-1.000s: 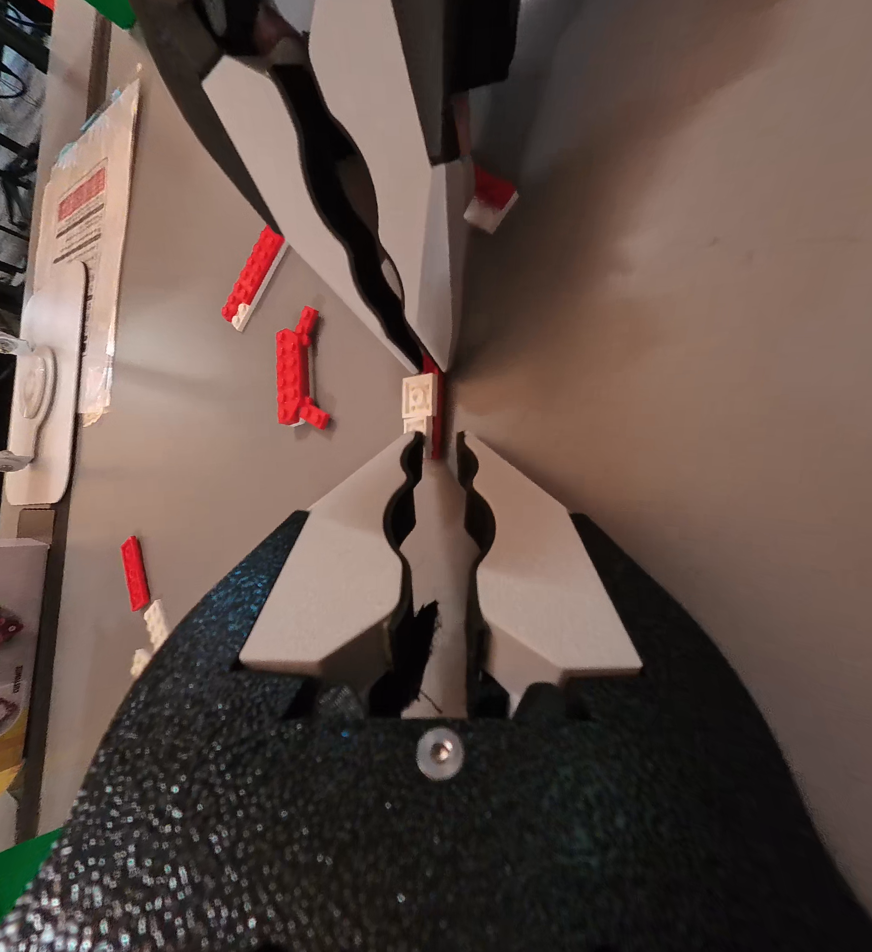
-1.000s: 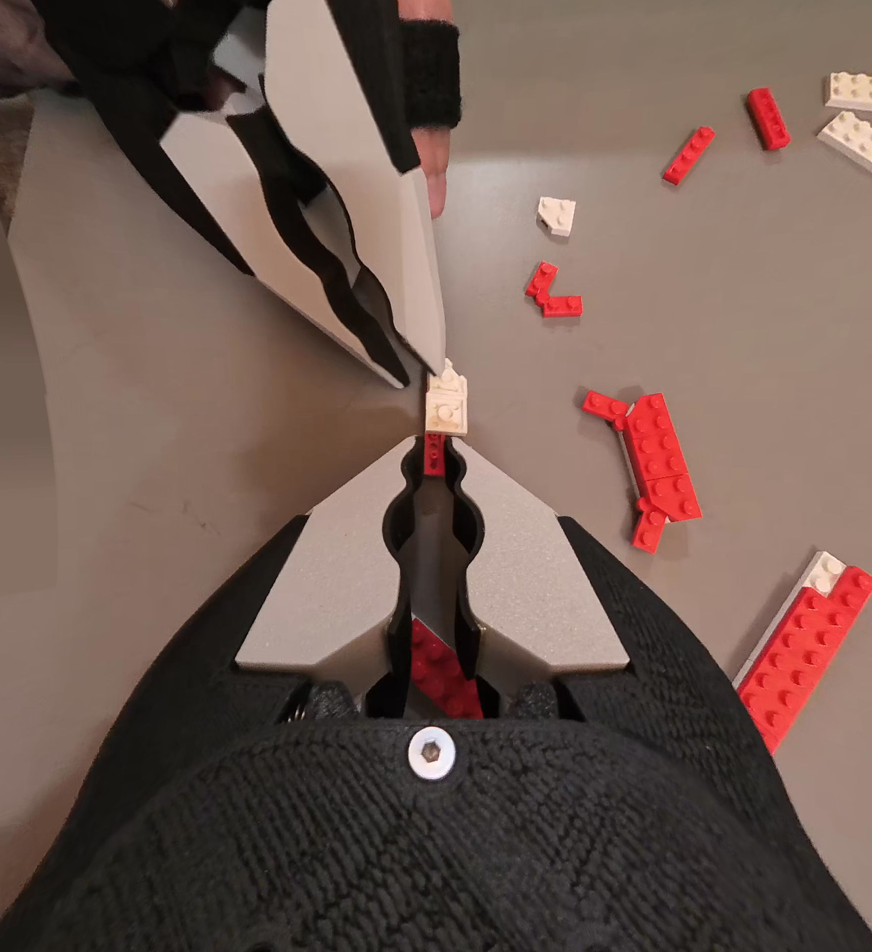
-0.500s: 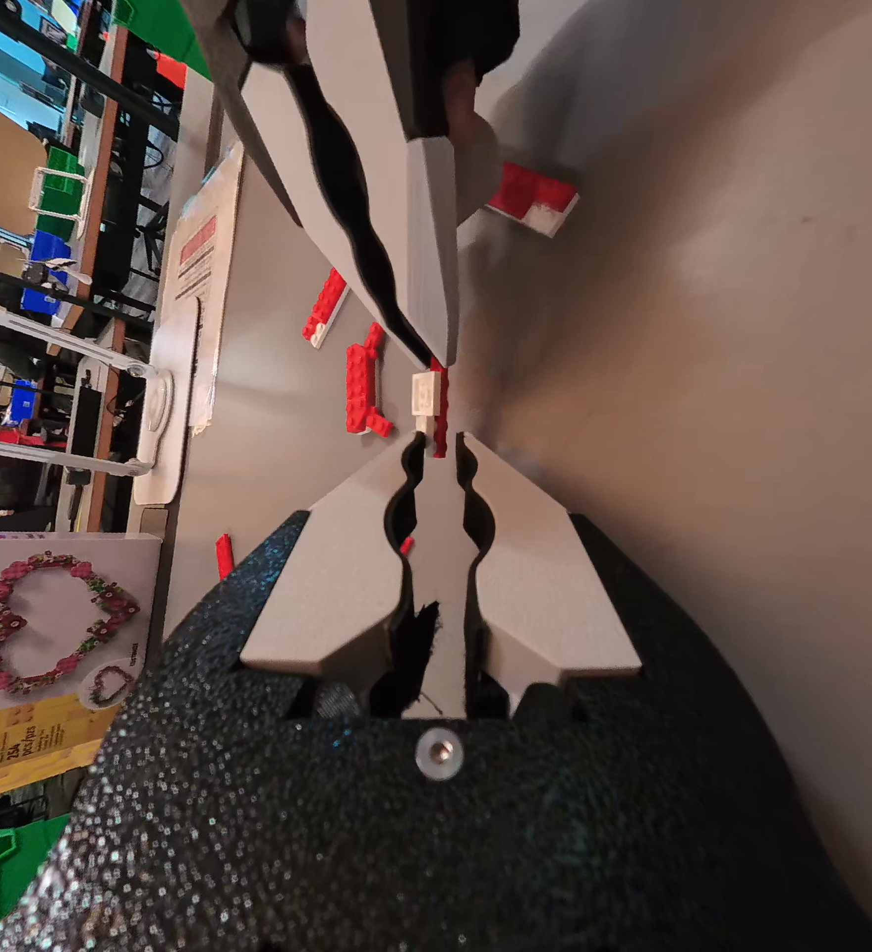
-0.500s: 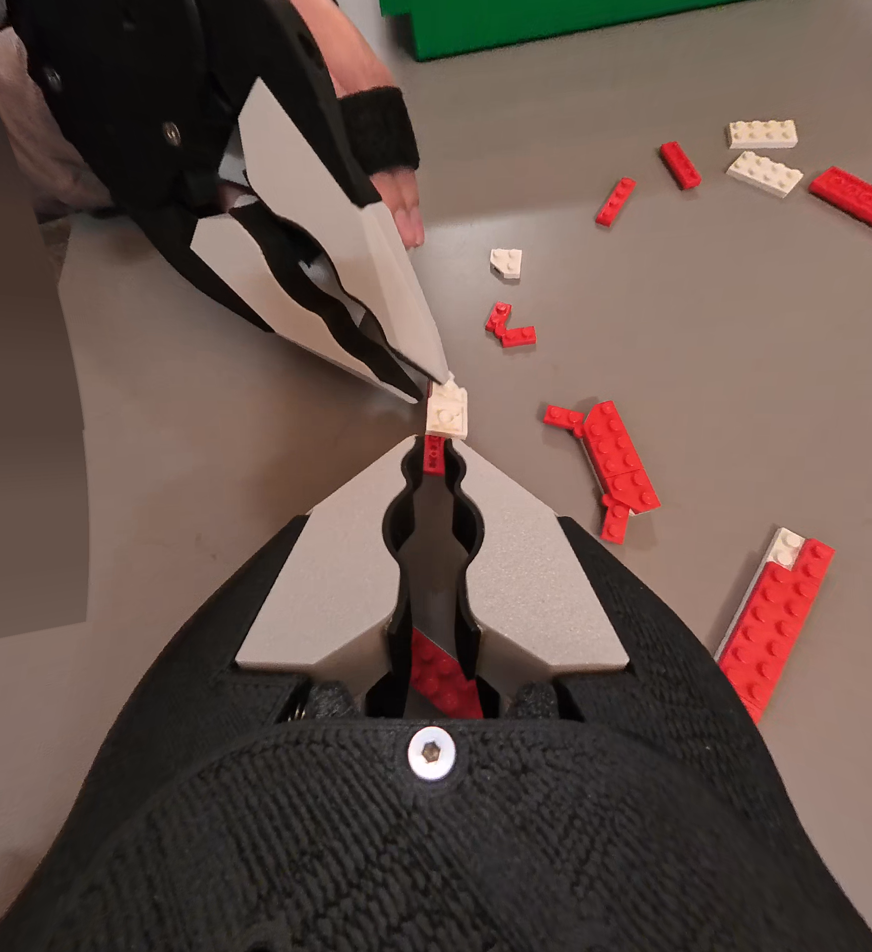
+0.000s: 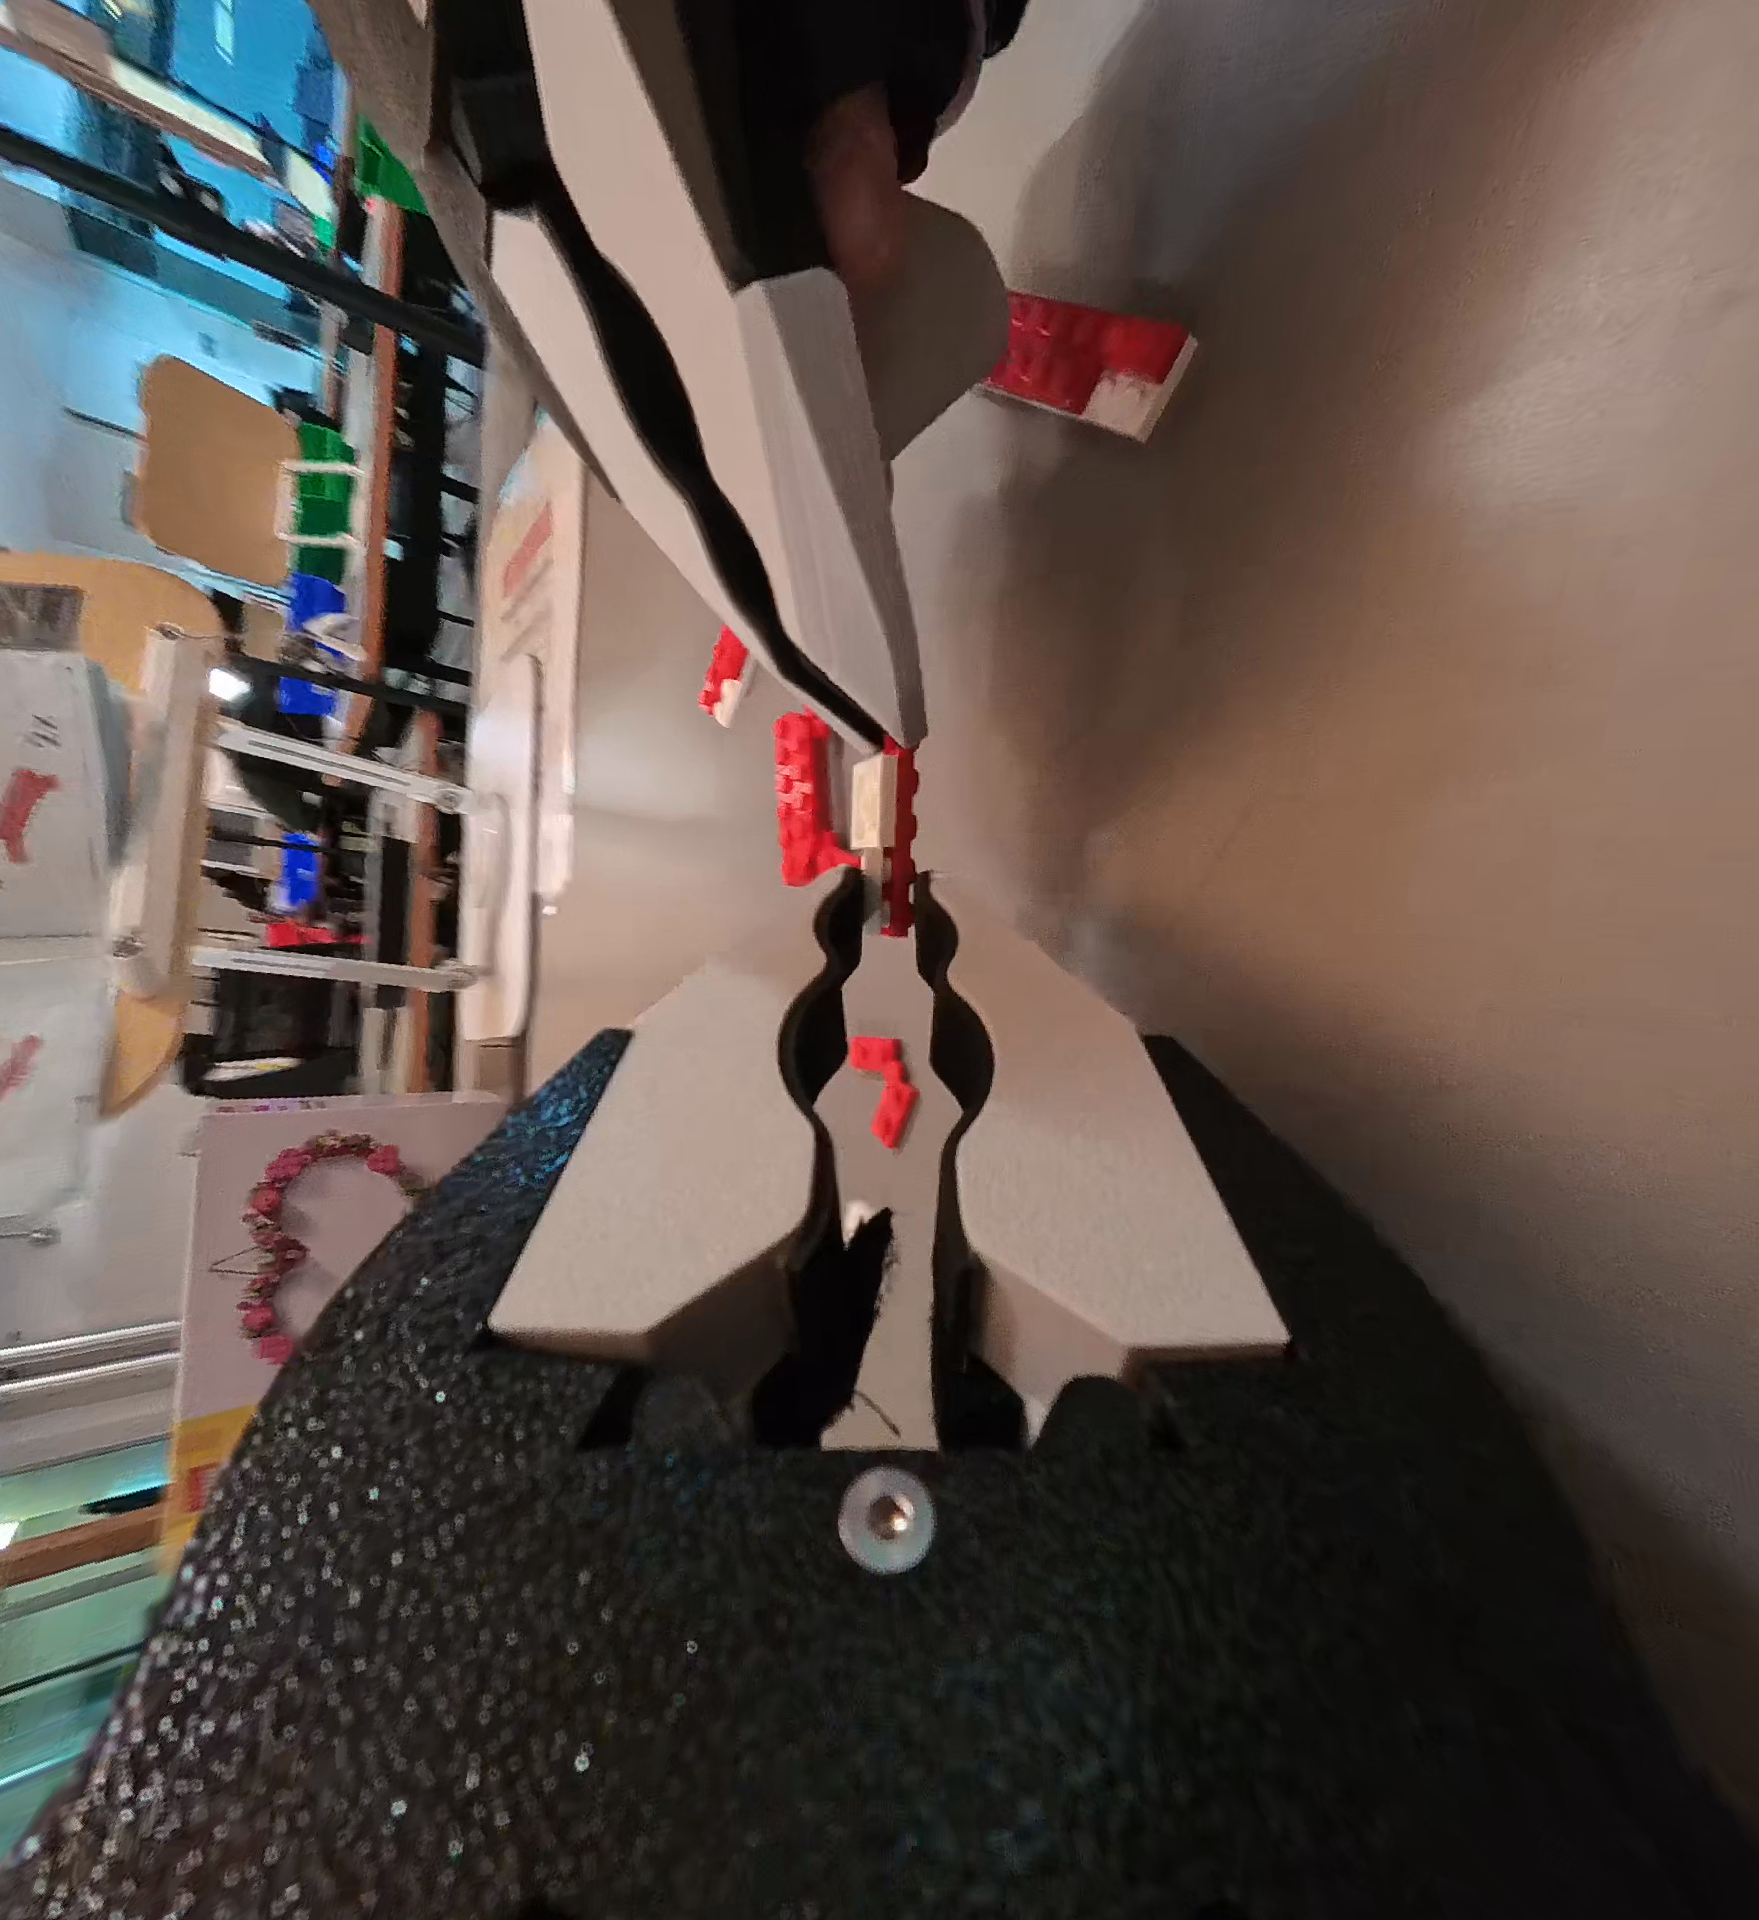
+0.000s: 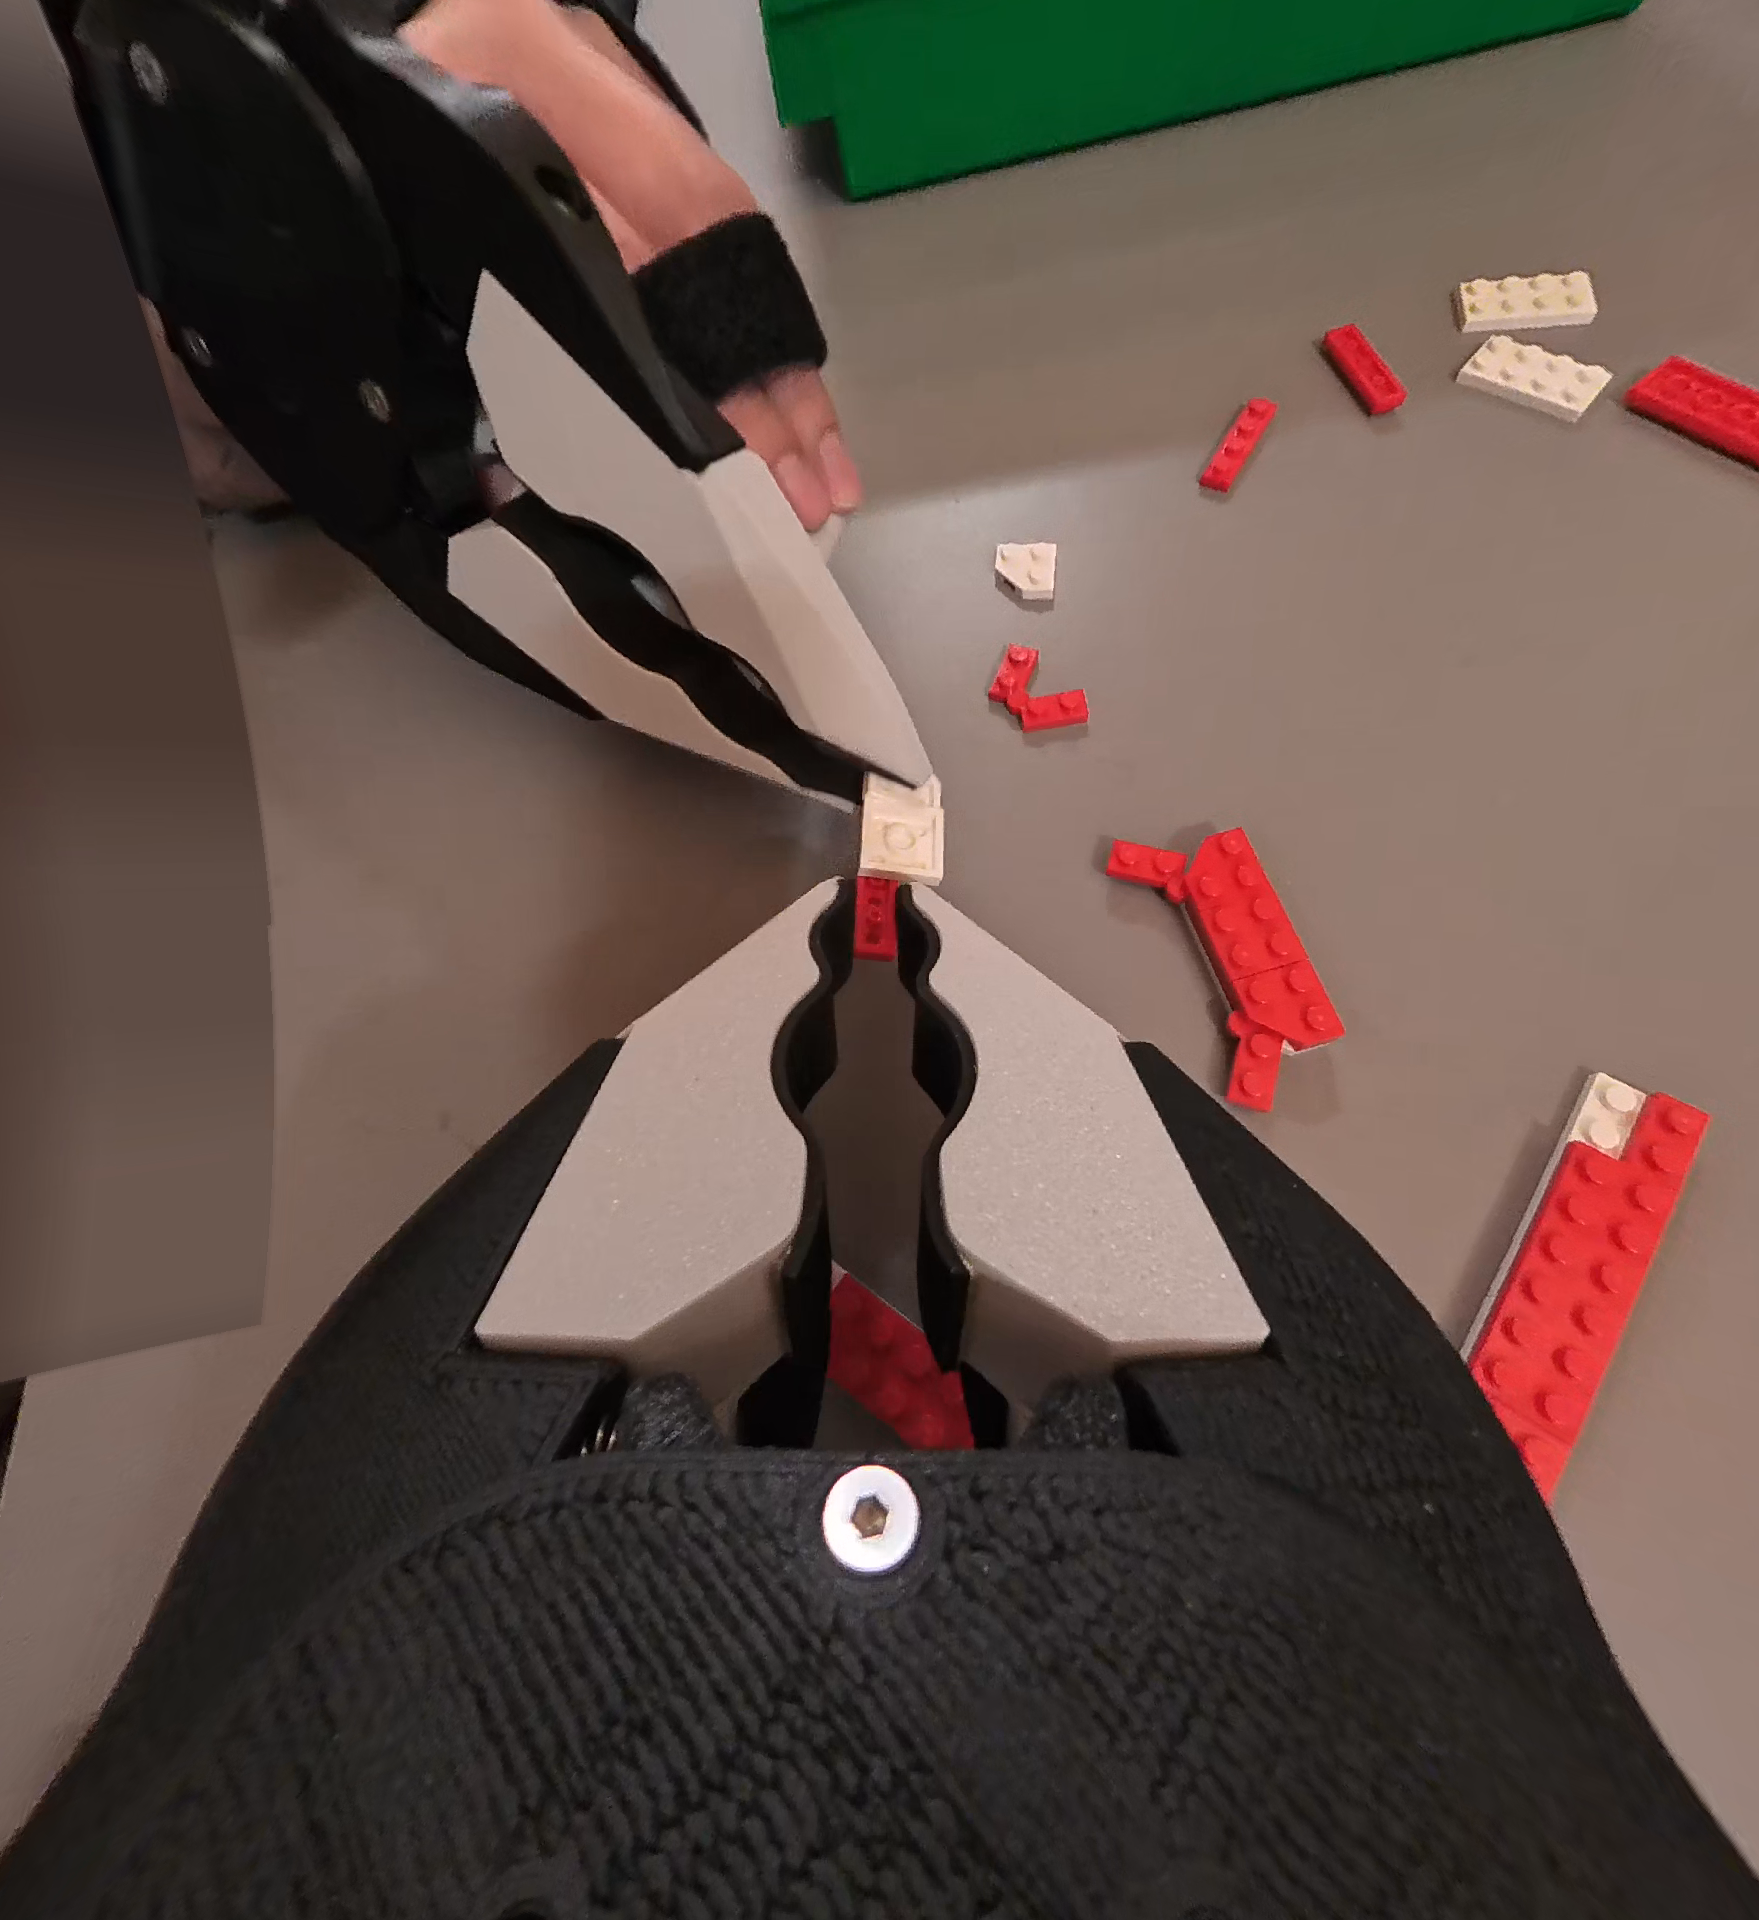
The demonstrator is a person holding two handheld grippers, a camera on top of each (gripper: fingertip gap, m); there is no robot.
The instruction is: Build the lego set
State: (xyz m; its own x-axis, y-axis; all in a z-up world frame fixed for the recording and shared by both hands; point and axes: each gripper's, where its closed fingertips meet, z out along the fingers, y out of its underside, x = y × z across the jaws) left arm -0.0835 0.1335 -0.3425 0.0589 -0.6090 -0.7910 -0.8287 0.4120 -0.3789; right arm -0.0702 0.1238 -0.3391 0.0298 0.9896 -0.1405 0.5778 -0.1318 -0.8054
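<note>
A small assembly hangs above the grey table [image 6: 1270,644]. It is a thin red plate [image 6: 876,920] with a white plate [image 6: 904,844] on it. My right gripper [image 6: 877,896] is shut on the near end of the red plate. My left gripper [image 6: 896,777] comes in from the upper left and pinches the far end. In the left wrist view, my left gripper [image 5: 883,896] is shut on the white plate [image 5: 873,810] and red plate [image 5: 901,821]. The right gripper [image 5: 890,732] meets it from above.
Loose parts lie to the right: a red built piece [image 6: 1249,935], a long red and white plate [image 6: 1581,1268], small red bits [image 6: 1036,696], a white wedge [image 6: 1029,569], white bricks [image 6: 1524,301] and a red plate [image 6: 1732,416]. A green box [image 6: 1114,83] stands at the back.
Both grippers stay shut on the assembly. They have risen from the table and tilted together, so more of the room and the green box has come into view.
</note>
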